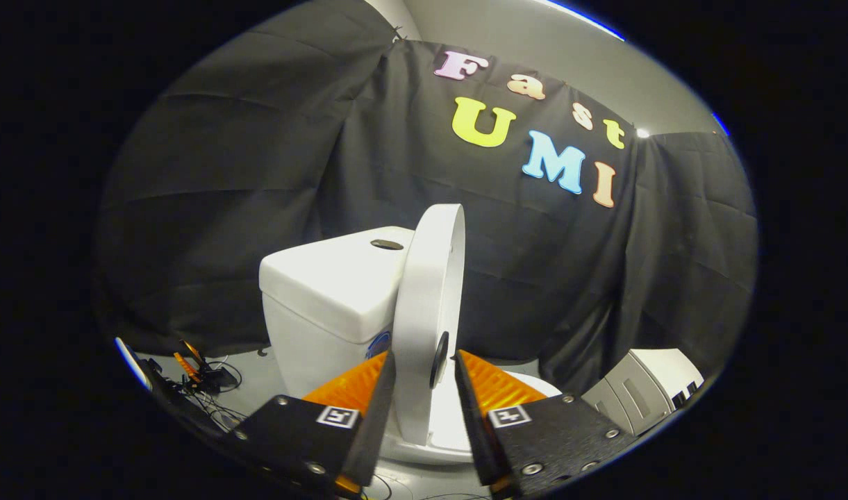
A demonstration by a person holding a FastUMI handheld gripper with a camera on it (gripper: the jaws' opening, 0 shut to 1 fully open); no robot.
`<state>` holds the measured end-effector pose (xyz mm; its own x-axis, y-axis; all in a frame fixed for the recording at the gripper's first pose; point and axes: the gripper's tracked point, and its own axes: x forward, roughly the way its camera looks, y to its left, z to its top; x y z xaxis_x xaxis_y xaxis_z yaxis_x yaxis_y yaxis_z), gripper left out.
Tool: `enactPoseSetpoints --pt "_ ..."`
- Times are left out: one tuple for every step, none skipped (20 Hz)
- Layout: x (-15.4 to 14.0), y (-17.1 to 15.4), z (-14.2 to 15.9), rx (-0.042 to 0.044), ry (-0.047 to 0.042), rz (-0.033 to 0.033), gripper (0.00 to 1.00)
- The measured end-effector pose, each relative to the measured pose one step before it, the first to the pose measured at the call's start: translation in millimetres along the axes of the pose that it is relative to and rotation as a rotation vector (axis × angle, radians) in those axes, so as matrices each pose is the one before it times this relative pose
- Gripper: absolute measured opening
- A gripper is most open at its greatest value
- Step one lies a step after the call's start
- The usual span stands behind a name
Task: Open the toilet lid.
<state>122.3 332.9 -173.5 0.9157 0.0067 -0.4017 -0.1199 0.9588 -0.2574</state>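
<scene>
Black cloth wall [243, 208] hangs behind everything, grey wall [535, 48] above it, pale floor [257, 378] below. White toilet sits mid-scene: tank [319, 305] on the left and far side, with a dark round button [387, 244] on its top. Lid [430, 298] is raised, standing near upright and seen edge-on, its top leaning back by the tank's right side. A dark round bumper [439, 357] shows on the lid's right face, low down. Bowl rim [528, 382] shows white at the lid's foot, to the right.

Hand-held gripper [424, 378] is at the near side, fingers [378, 410] set narrow, one on each side of the lid's lower edge. Left finger lies against or just beside the lid; right finger stands just beside the bumper with a slim gap visible, so a firm clamp on the lid cannot be told.

Far left on the floor: tangle of cables [212, 403] with a small dark device carrying orange parts [194, 361]. Near right: a light grey box-like unit [646, 392], partly cut off.
</scene>
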Motion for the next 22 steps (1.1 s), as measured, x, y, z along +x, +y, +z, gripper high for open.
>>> enactPoseSetpoints --pt "-4.29 0.03 4.18 0.00607 -0.01013 0.01025 0.66" --pt "-6.43 -3.43 6.26 0.00697 -0.01191 0.00525 0.88" --pt "-7.13 -5.10 7.58 0.00501 -0.01444 -0.00032 0.95" --pt "-6.66 -9.05 9.25 0.00678 -0.02105 -0.00358 0.95" --pt "-7.69 -12.13 11.46 0.01112 -0.02712 -0.00655 0.95" --pt "-6.59 -13.77 11.89 0.01739 -0.03315 -0.00624 0.95" --pt "-7.51 -14.75 13.07 0.01963 -0.03962 -0.00375 0.95" --pt "-7.03 -14.12 13.66 0.01733 -0.04373 0.00127 0.95" --pt "-6.51 -15.96 15.41 0.01274 -0.04810 0.00070 0.95" --pt "-5.11 -20.67 13.11 0.01350 -0.04235 -0.00641 0.95" --pt "-5.38 -21.20 12.32 0.02120 -0.03848 -0.00877 0.95" --pt "-0.80 -21.65 13.19 0.02674 -0.04339 -0.00547 0.95" --pt "-3.17 -16.40 15.28 0.02746 -0.03916 0.00341 0.95" --pt "-3.80 -15.98 11.18 0.02246 -0.03219 -0.00394 0.95" --pt "-4.32 -20.21 10.38 0.01124 -0.02106 -0.01624 0.95" --pt "-2.69 -25.55 7.25 0.01218 -0.01737 -0.03137 0.95" --pt "-4.06 -22.64 8.88 0.02190 -0.01922 -0.03492 0.95" --pt "-5.61 -13.85 8.96 0.03397 -0.01853 -0.02332 0.95" --pt "-4.34 -11.20 6.74 0.05080 -0.01642 -0.01005 0.95" --pt "-3.72 -5.91 5.71 0.04418 -0.01632 0.00777 0.95" --pt "-1.95 -9.19 1.92 0.02051 -0.00102 -0.00381 0.94" --pt "-1.13 -20.51 -1.99 -0.00246 0.00960 -0.02114 0.94"
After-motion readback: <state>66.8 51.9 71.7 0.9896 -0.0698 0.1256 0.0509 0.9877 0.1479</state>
